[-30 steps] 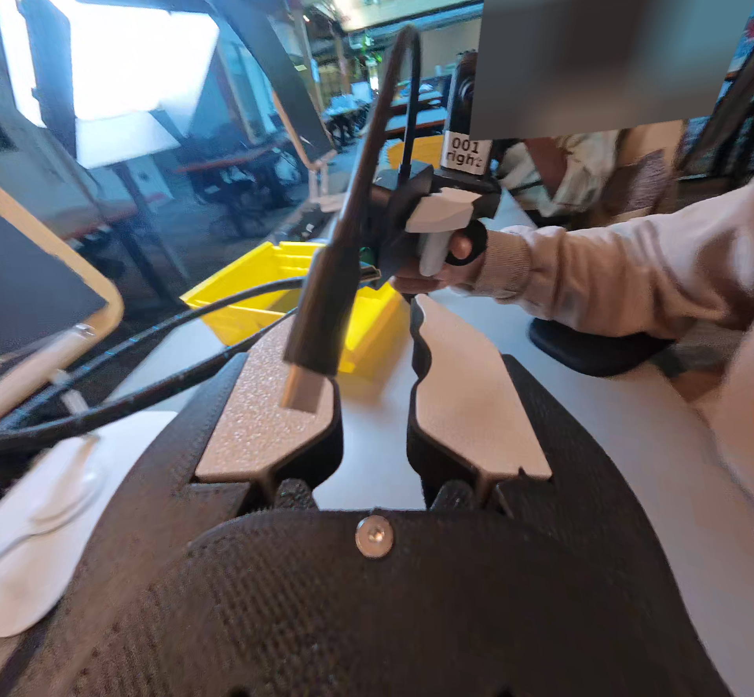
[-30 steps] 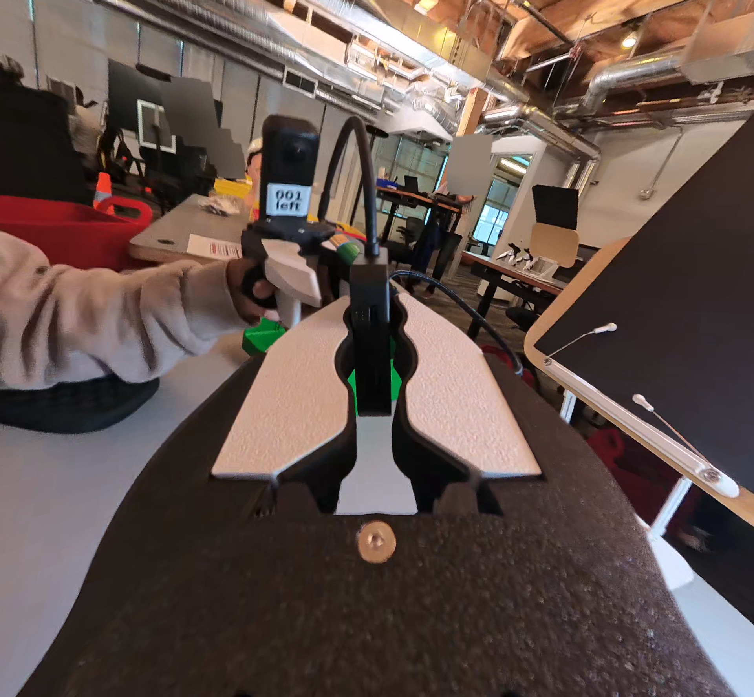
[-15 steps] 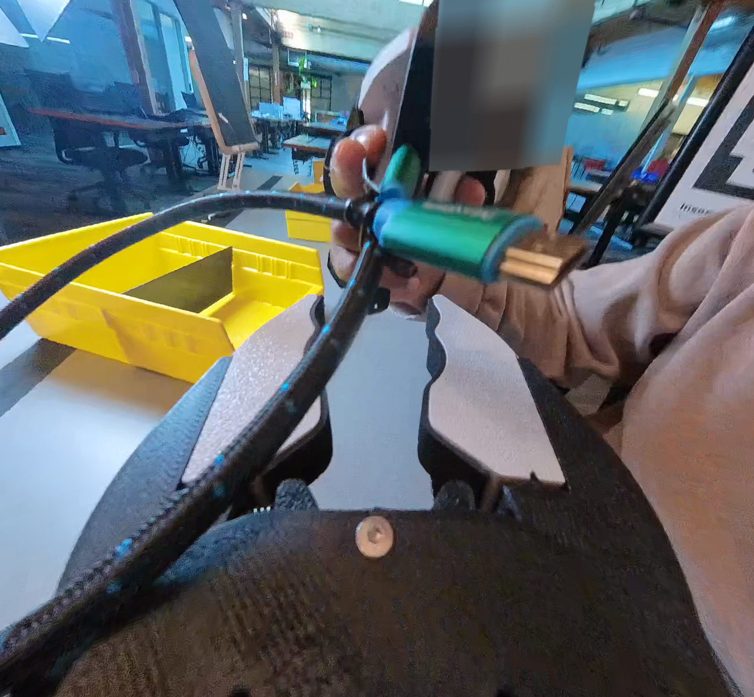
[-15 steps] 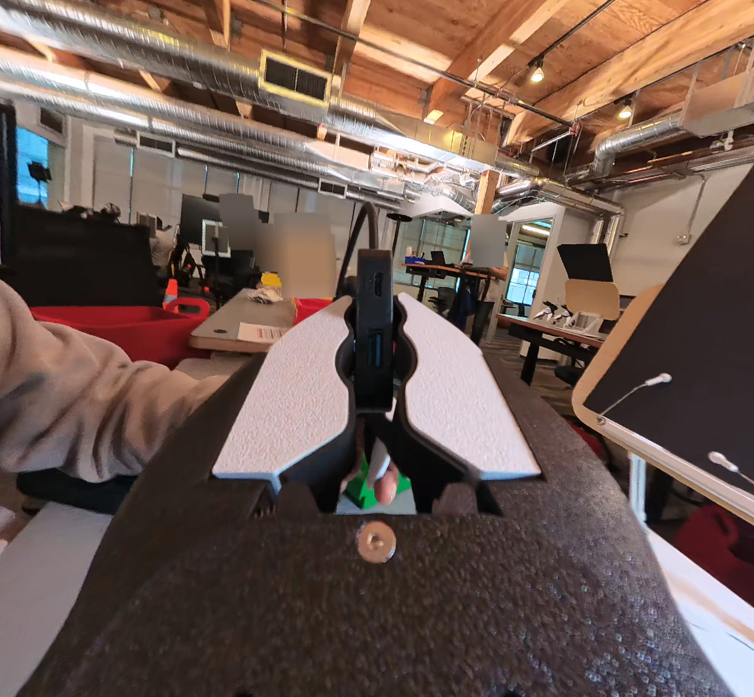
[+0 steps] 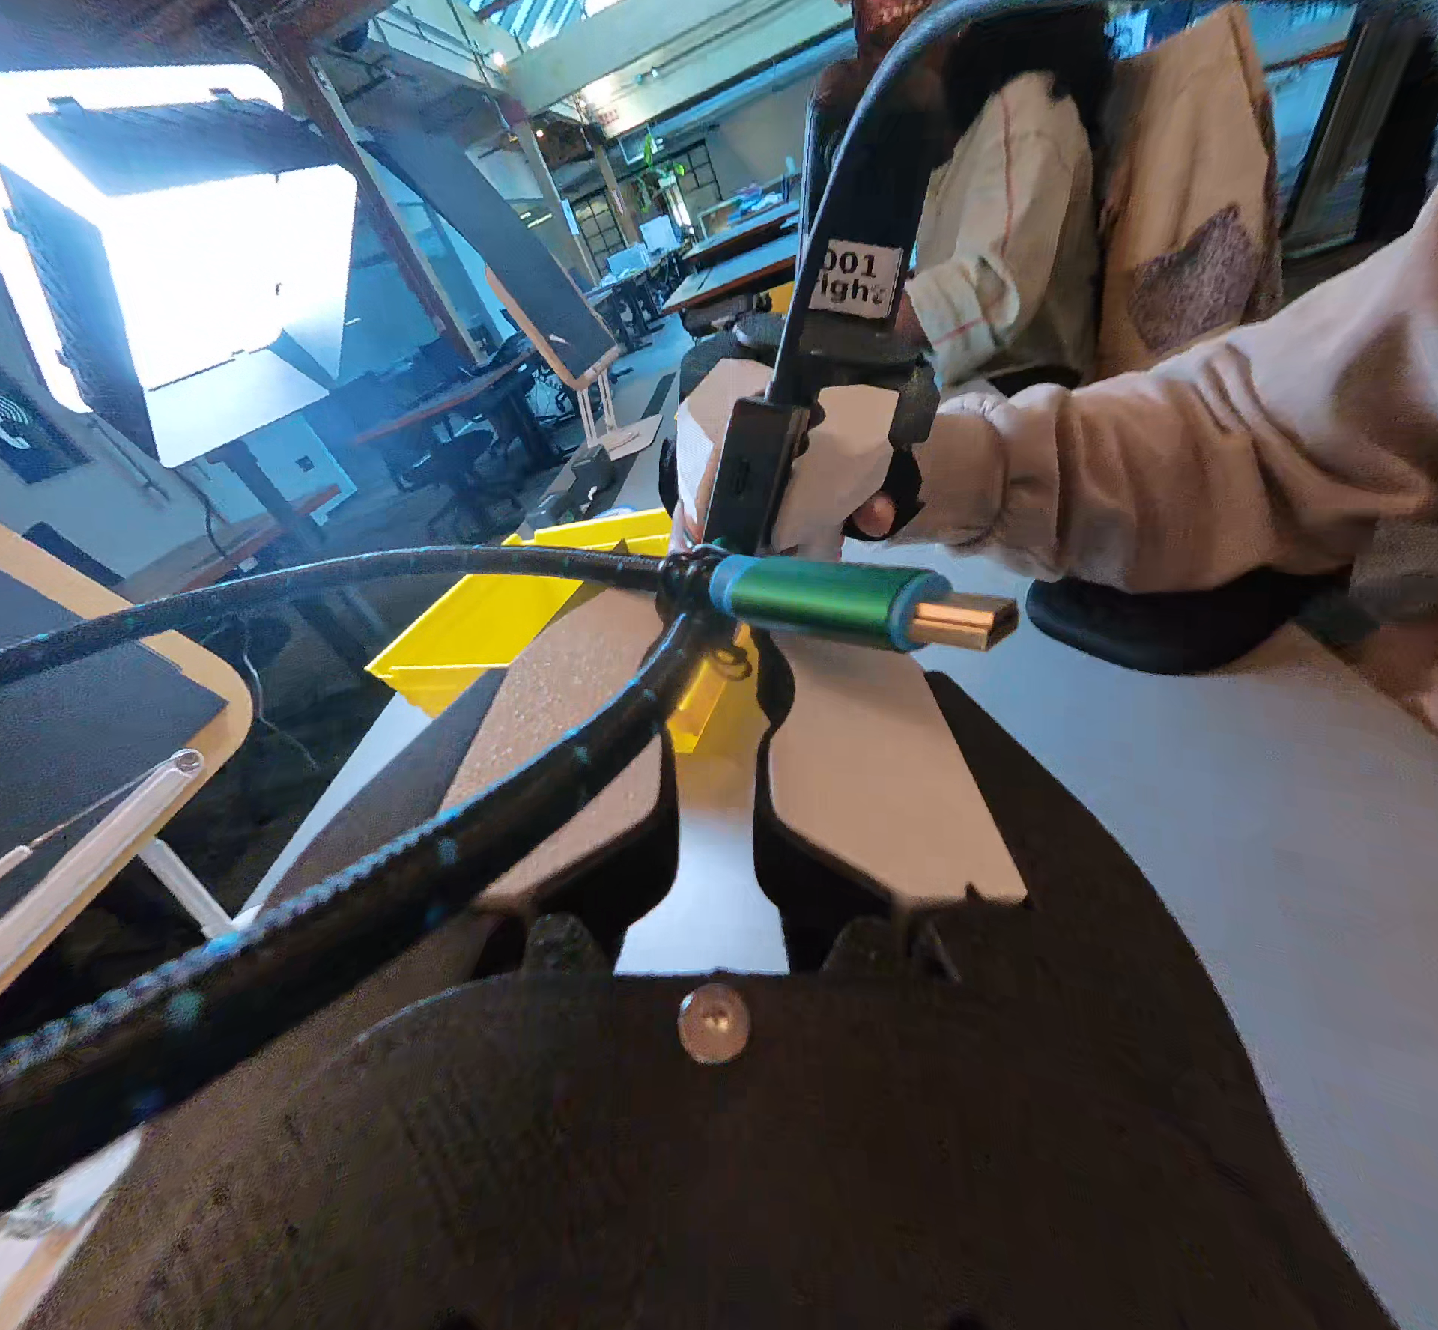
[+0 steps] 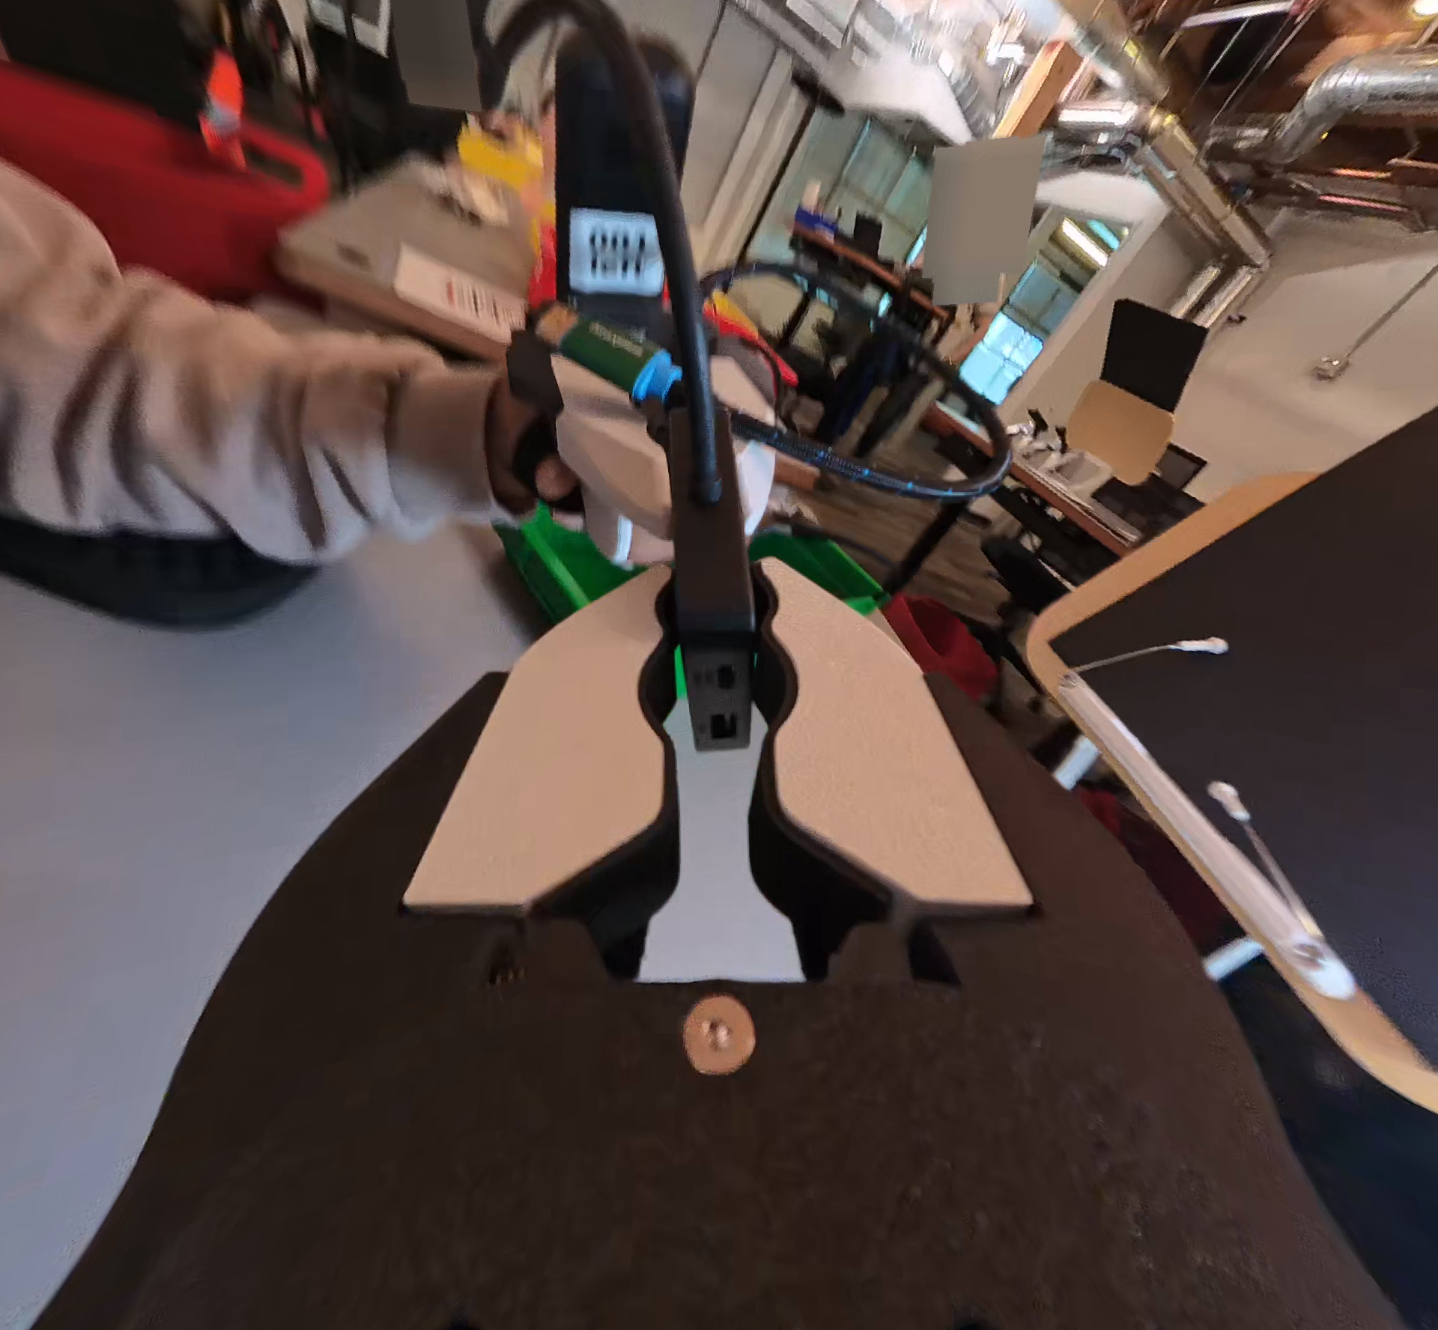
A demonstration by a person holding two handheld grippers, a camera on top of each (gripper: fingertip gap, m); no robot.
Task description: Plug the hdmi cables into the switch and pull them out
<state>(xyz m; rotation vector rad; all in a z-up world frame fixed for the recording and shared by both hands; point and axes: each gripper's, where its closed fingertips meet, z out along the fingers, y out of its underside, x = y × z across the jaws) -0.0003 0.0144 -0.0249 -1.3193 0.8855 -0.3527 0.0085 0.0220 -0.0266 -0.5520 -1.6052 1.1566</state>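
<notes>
My left gripper (image 5: 720,631) is shut on a black braided HDMI cable (image 5: 436,857) just behind its green plug (image 5: 817,596). The plug's gold tip (image 5: 965,620) points right, free in the air. The cable loops back over my left finger. My right gripper (image 6: 714,592) is shut on a slim black switch (image 6: 714,678) held upright, with a thin black lead (image 6: 669,281) arching from its top. In the left wrist view the switch (image 5: 751,476) stands just above the plug. In the right wrist view the plug (image 6: 607,347) sits beyond the switch, apart from it.
A grey table (image 5: 1167,826) lies below both grippers. A yellow bin (image 5: 482,623) and a green bin (image 6: 576,561) sit on it. A black board with a wooden edge (image 6: 1245,670) stands at the table's side. A person (image 5: 1011,242) sits behind. Less than 4 cm separates the two grippers' tips.
My left gripper has shut on the cable behind the green plug; before, it was open. The plug now lies level below the switch. The right gripper has tipped down, still holding the switch.
</notes>
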